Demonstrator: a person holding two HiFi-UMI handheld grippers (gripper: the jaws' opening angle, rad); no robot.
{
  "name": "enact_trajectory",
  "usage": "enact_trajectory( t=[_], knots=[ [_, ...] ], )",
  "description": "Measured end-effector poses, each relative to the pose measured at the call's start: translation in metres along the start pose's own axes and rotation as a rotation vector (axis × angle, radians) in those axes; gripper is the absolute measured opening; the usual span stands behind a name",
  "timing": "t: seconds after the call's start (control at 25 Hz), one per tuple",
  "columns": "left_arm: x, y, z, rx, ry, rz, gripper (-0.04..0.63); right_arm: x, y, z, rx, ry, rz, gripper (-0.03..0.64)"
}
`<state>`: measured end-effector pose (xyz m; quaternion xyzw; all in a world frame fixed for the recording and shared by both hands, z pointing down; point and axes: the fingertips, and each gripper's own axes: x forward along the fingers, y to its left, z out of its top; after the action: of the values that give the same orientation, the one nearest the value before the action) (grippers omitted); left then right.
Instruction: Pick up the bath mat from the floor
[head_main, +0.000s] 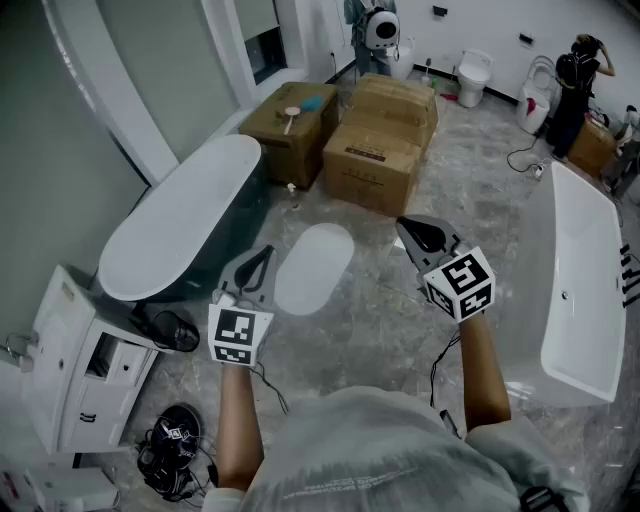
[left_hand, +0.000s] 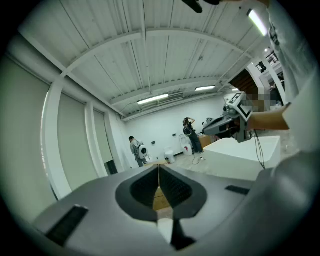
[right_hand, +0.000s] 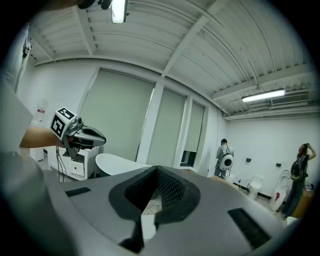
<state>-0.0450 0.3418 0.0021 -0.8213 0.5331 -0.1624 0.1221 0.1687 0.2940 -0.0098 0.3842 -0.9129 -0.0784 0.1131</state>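
Note:
The bath mat (head_main: 313, 268) is a pale oval lying flat on the marbled floor, between my two grippers in the head view. My left gripper (head_main: 263, 256) hovers just left of the mat, its jaws closed together with nothing in them. My right gripper (head_main: 405, 227) is held to the right of the mat, also shut and empty. In the left gripper view, the left gripper (left_hand: 159, 171) points level across the room and the right gripper (left_hand: 222, 125) shows beyond. In the right gripper view, the right gripper (right_hand: 156, 172) faces the windows, with the left gripper (right_hand: 85, 136) in sight. Neither touches the mat.
A white bathtub (head_main: 185, 215) lies left of the mat and another bathtub (head_main: 583, 290) stands at the right. Cardboard boxes (head_main: 385, 135) are stacked behind the mat. A white cabinet (head_main: 80, 365) and tangled black cables (head_main: 172, 452) sit at lower left. Two people stand far back.

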Motion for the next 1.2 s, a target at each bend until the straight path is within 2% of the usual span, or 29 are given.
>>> enact_trajectory(
  t=[0.4,0.84,1.2],
  knots=[
    [0.016,-0.017,0.006,-0.005,0.024,0.004,0.018,-0.009,-0.02,-0.011,0.0,0.001,0.017,0.015],
    [0.036,-0.053,-0.008,-0.069,0.088,0.052,0.018,-0.034,-0.073,-0.049,0.026,0.033,0.019,0.015],
    [0.075,-0.048,-0.019,-0.089,0.105,0.077,0.018,-0.014,-0.11,-0.071,0.052,0.053,0.028,0.015]
  ],
)
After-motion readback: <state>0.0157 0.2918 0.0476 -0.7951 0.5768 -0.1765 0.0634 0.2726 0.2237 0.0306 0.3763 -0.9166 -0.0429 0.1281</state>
